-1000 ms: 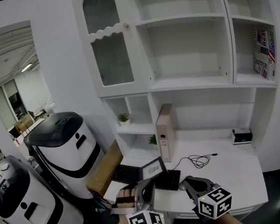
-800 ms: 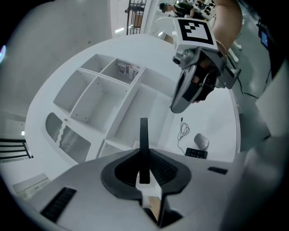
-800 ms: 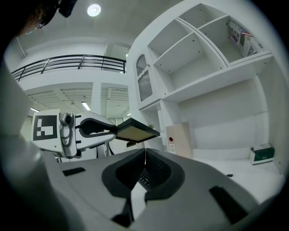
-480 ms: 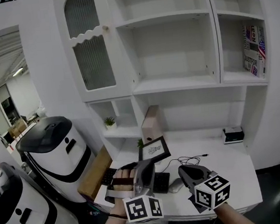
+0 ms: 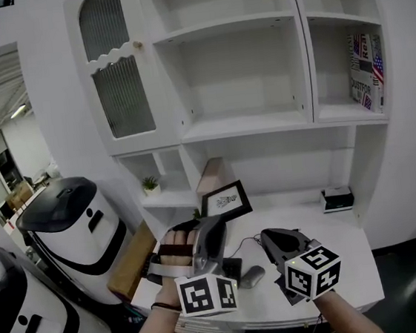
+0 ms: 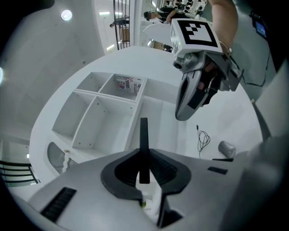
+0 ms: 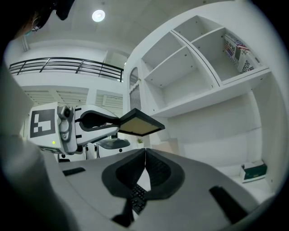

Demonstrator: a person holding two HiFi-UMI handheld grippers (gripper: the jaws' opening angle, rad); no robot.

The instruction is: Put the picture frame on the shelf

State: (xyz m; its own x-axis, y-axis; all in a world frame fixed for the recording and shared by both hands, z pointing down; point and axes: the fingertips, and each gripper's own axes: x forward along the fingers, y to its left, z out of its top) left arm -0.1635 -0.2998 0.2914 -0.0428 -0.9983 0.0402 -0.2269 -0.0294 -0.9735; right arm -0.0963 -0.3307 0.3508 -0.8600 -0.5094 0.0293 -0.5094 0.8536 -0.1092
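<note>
My left gripper [image 5: 215, 225] is shut on the lower edge of the black picture frame [image 5: 225, 199], which holds a small drawing. It hangs tilted above the desk, in front of the white shelf unit [image 5: 248, 129]. In the left gripper view the picture frame [image 6: 143, 149] stands edge-on between the jaws. My right gripper [image 5: 265, 236] is shut with nothing in it, low over the desk to the right. The right gripper view shows the picture frame [image 7: 137, 122] from below, held by the left gripper [image 7: 118, 122].
On the desk [image 5: 331, 260] lie a keyboard [image 7: 137, 196], a grey mouse [image 5: 252, 276], a black cable [image 6: 203, 140] and a small green box [image 5: 336, 199]. A folder [image 5: 209, 177] leans in the left niche, books [image 5: 365, 69] stand on the right shelf, and white bins [image 5: 73, 229] stand at left.
The left gripper has raised the picture frame from just above the keyboard up toward the shelves. The right gripper stayed low and shut.
</note>
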